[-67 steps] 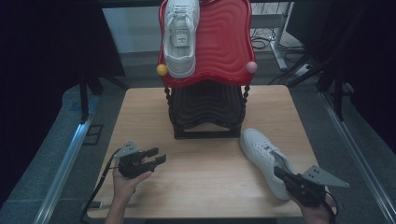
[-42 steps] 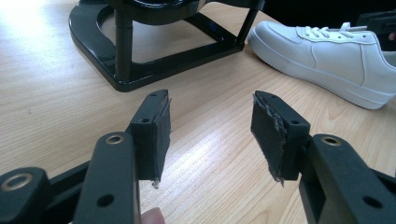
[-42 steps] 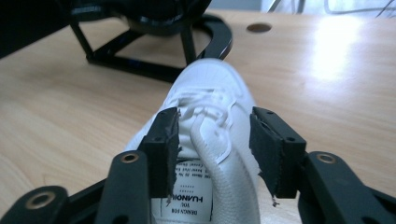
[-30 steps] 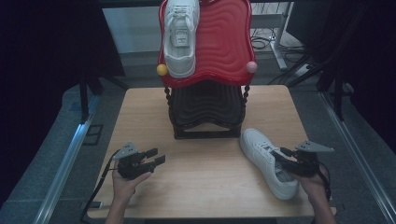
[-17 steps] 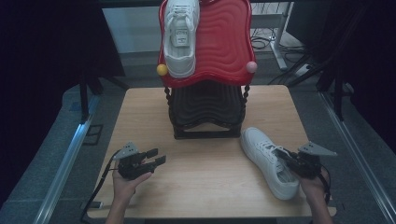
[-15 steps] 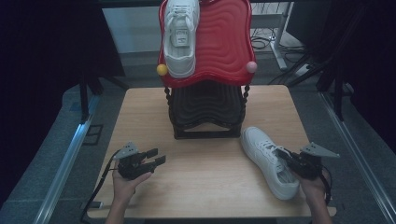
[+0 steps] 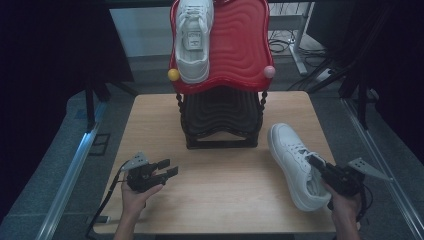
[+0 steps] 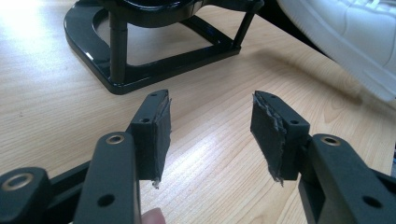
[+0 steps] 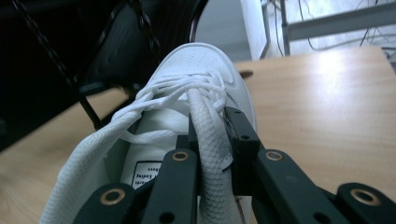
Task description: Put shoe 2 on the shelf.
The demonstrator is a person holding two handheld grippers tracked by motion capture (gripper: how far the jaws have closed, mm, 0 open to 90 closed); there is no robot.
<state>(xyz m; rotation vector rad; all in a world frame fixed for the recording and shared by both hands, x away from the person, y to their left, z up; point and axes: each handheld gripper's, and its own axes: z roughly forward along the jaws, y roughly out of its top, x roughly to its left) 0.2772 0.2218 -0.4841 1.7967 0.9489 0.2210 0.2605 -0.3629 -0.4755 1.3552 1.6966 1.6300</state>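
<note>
Two white sneakers in all. One white sneaker (image 7: 296, 162) lying on the wooden table (image 7: 220, 205) near its right edge, toe toward the rack, heel toward the person; a second white sneaker (image 7: 193, 37) resting high on the red shelf (image 7: 240, 50), toe pointing up and away. Printed label on the insole of the table shoe (image 9: 148, 173), black letters on white, too small and cut off to read. Label on the tongue of the upper shoe as well, unreadable from the high view.

One shoe rack: red wavy shelf on top, black shelf (image 7: 220, 112) beneath, black base frame (image 8: 140, 60) standing on the table. Two small balls on the red shelf's lower corners, one yellow (image 7: 173, 75), one pink (image 7: 269, 71).

Right gripper (image 9: 212, 135) clamped on the collar of the table shoe at the right side of its opening, jaws having just closed, white padded fabric pinched between them. Left gripper (image 8: 210, 121) spread wide with nothing between the pads, hovering low over bare wood at the front left, well apart from both shoes.

Broad bare tabletop between the two grippers and in front of the rack. Table shoe just inside the right edge; dark floor and metal rails beyond both sides.
</note>
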